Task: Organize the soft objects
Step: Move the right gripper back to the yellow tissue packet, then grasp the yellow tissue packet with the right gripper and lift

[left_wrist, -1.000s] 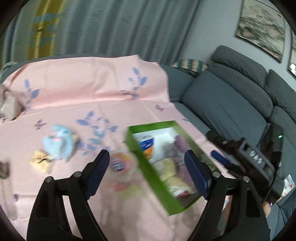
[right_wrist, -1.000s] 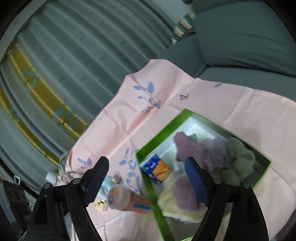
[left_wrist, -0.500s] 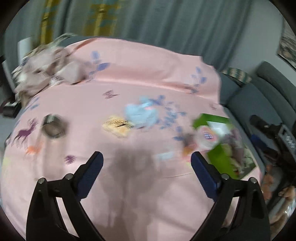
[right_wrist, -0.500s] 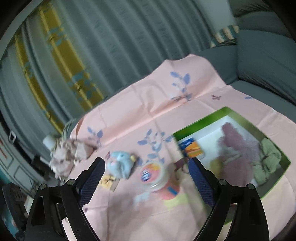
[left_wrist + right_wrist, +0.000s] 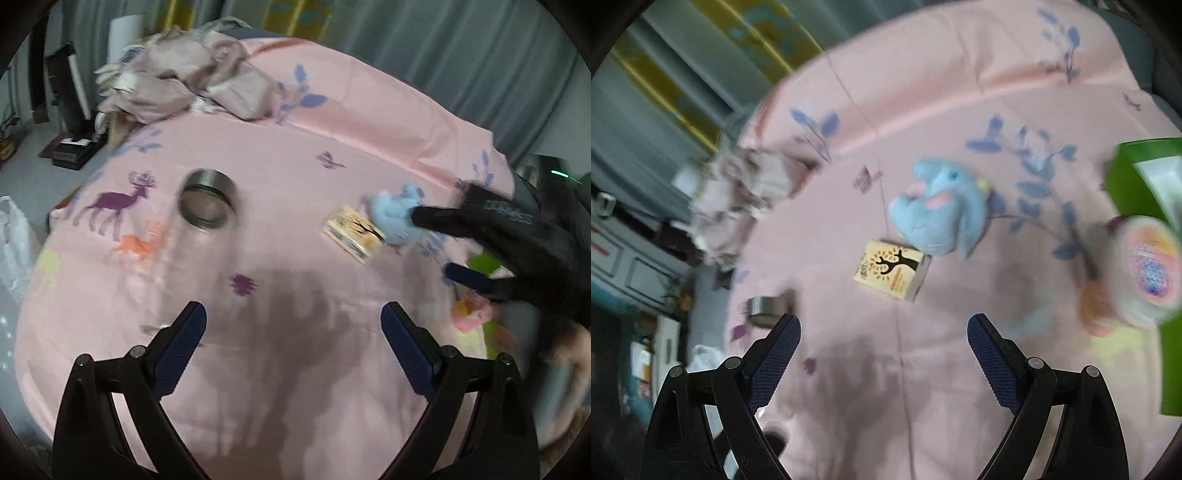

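Note:
A light blue plush toy (image 5: 938, 210) lies on the pink printed cloth (image 5: 923, 387), touching the far corner of a small beige box (image 5: 892, 269). My right gripper (image 5: 882, 332) hovers open and empty, nearer than the box. The left wrist view shows the same plush (image 5: 395, 214) and box (image 5: 352, 229) at mid right. There the right gripper (image 5: 432, 243) reaches in from the right, one finger (image 5: 436, 218) over the plush. My left gripper (image 5: 291, 332) is open above bare cloth. A heap of pale pink fabric (image 5: 184, 85) lies at the far left.
A round metal tin (image 5: 207, 205) stands left of the box. A green box (image 5: 1145, 173) and a cup with a pink printed lid (image 5: 1148, 269) sit at the right edge. Curtains hang behind the cloth, and dark furniture stands past its left edge.
Both views have swung left, from the green box of soft things to the middle of the cloth. The right gripper has come into the left wrist view, and both jaws stand a little wider.

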